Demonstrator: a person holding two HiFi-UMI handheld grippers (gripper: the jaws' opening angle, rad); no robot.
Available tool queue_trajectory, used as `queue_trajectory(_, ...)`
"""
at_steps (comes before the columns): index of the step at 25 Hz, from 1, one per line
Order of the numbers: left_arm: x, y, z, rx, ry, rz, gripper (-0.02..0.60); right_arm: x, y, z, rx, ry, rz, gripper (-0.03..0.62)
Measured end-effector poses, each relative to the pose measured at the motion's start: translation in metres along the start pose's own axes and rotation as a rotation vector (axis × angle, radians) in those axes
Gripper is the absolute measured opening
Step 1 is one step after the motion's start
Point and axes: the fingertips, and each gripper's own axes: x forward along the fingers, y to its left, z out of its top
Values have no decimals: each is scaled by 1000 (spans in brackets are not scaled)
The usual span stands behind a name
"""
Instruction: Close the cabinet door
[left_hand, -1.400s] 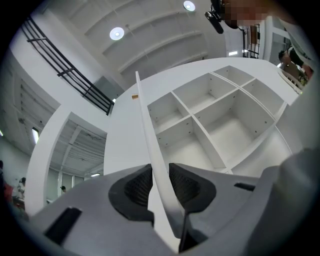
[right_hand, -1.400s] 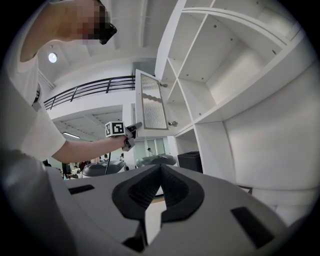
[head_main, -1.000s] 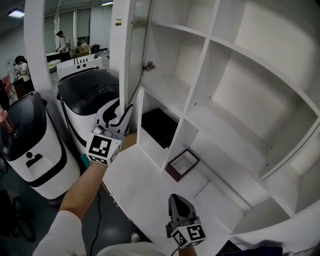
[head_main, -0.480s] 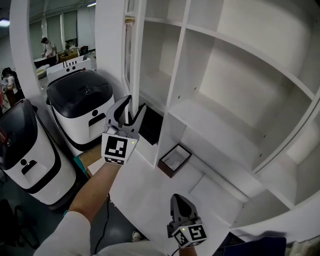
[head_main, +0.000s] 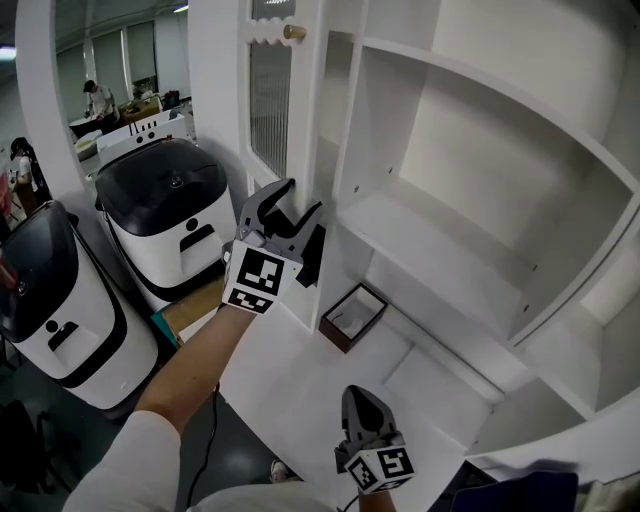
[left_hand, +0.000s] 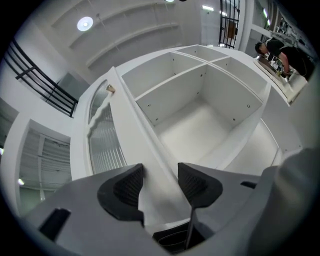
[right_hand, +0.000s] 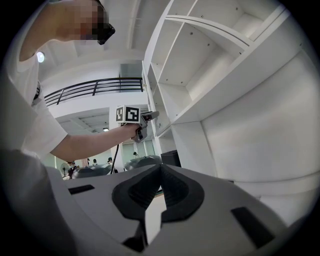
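Note:
The white cabinet door (head_main: 270, 100), with a ribbed glass panel and a brass knob (head_main: 293, 32), stands nearly against the white shelf cabinet (head_main: 480, 150). My left gripper (head_main: 292, 207) is at the door's lower free edge. Its jaws are opening, with that edge between them. In the left gripper view the door edge (left_hand: 131, 125) runs up from between the pads of my left gripper (left_hand: 160, 182), with the knob (left_hand: 110, 89) above. My right gripper (head_main: 364, 412) hangs low over the counter, shut and empty; in its own view the right gripper (right_hand: 161, 169) has its tips touching.
Two white machines with black lids (head_main: 165, 190) (head_main: 45, 265) stand left of the cabinet. A small framed box (head_main: 350, 315) lies on the white counter (head_main: 300, 380), and a black box (head_main: 314, 256) sits in a low compartment. People stand far back left (head_main: 98, 100).
The door has swung right, from wide open to nearly against the cabinet. My left gripper travelled right with its edge and its jaws spread wider. The right gripper has barely moved.

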Motion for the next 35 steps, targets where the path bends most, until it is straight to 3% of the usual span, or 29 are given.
queue_trajectory(23,55,-27,-12,80,88,-130,222,-4,-13,-11,32,16,-25,-2)
queue_trajectory(35,51,-28,-12,99,46,-186,224,12,0,-14,12,50,24,-2)
